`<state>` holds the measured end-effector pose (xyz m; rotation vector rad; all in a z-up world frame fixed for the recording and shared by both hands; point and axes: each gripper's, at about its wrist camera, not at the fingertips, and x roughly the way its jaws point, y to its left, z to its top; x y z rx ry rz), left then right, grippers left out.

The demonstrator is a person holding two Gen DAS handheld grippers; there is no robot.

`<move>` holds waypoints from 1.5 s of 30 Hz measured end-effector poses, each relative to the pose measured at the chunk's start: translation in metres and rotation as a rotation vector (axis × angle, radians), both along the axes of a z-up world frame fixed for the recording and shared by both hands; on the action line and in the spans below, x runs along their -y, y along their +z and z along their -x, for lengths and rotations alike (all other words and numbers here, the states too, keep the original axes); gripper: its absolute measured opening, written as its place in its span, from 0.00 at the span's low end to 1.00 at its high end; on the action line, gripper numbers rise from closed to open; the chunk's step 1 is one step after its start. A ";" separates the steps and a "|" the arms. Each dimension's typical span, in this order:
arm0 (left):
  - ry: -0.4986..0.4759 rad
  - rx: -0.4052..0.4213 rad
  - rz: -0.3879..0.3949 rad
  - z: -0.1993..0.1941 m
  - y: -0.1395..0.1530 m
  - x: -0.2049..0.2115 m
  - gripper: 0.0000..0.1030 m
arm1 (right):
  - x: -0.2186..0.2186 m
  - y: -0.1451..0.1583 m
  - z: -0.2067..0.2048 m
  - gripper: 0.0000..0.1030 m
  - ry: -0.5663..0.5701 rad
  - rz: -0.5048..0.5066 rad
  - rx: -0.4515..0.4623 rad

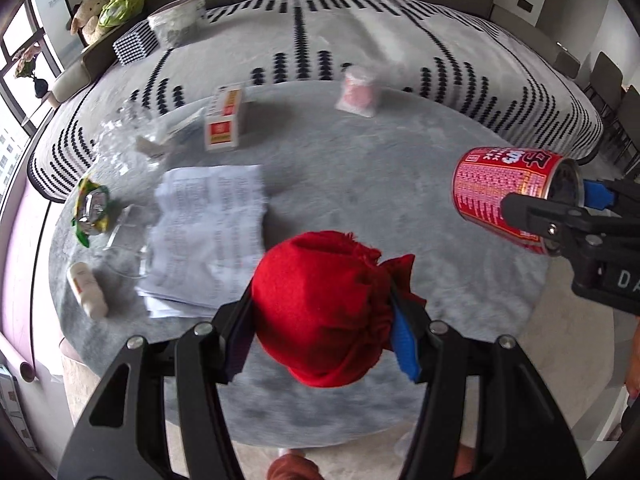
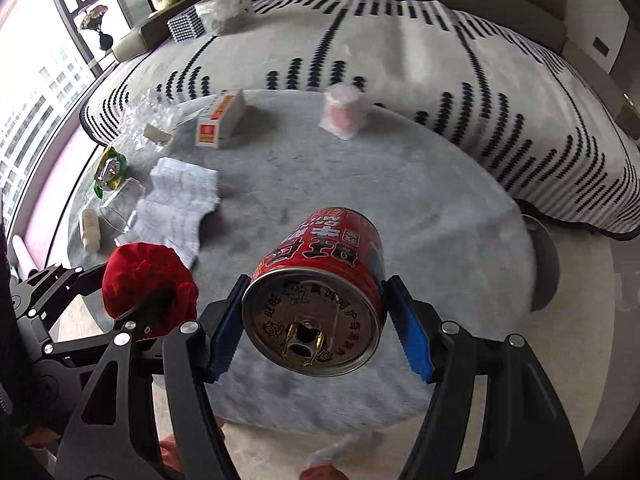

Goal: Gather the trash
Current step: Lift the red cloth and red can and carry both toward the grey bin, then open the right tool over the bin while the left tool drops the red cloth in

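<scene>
Both hands carry something above the grey rug (image 1: 360,184), and that is where slips could come from. The left gripper (image 1: 324,336) is closed about a red cloth ball (image 1: 324,304); the bundle is soft and bulges past the pads, so I judge it could squeeze out or unravel if the hand swings hard. The right gripper (image 2: 316,328) clamps a red can (image 2: 320,292) across its sides, held tilted with the opened top toward the camera. The can is smooth and round, so it may roll between the pads, and any dregs could spill on the rug.

Each item sits squarely between its jaws, which stand fairly wide because the loads are bulky. More trash lies on the rug beyond: paper (image 1: 212,232), a box (image 1: 224,124), a green wrapper (image 1: 92,208), a small bottle (image 1: 86,288) and a pink pack (image 1: 358,92).
</scene>
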<state>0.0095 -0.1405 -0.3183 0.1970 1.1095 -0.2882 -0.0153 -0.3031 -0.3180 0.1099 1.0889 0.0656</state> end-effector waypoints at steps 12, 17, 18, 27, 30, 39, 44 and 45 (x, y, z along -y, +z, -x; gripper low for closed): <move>-0.083 0.001 0.031 0.001 0.006 0.138 0.57 | 0.135 -0.008 0.028 0.63 -0.050 0.034 -0.019; -0.090 0.008 0.031 -0.025 0.004 0.172 0.57 | 0.170 -0.018 0.010 0.63 -0.042 0.037 -0.024; -0.091 0.010 0.036 -0.032 0.004 0.180 0.57 | 0.176 -0.019 0.006 0.63 -0.042 0.037 -0.023; -0.111 -0.014 0.050 -0.072 -0.009 0.242 0.57 | 0.232 -0.030 -0.033 0.63 -0.060 0.043 -0.022; -0.105 -0.021 0.053 -0.080 -0.013 0.263 0.57 | 0.251 -0.037 -0.043 0.63 -0.055 0.040 -0.038; -0.024 -0.021 0.026 -0.084 -0.040 0.337 0.57 | 0.325 -0.079 -0.057 0.63 0.048 0.037 -0.081; 0.032 -0.049 0.023 -0.075 -0.070 0.381 0.57 | 0.362 -0.112 -0.069 0.64 0.133 0.046 -0.099; 0.043 -0.052 0.018 -0.074 -0.074 0.388 0.57 | 0.368 -0.118 -0.071 0.64 0.151 0.049 -0.101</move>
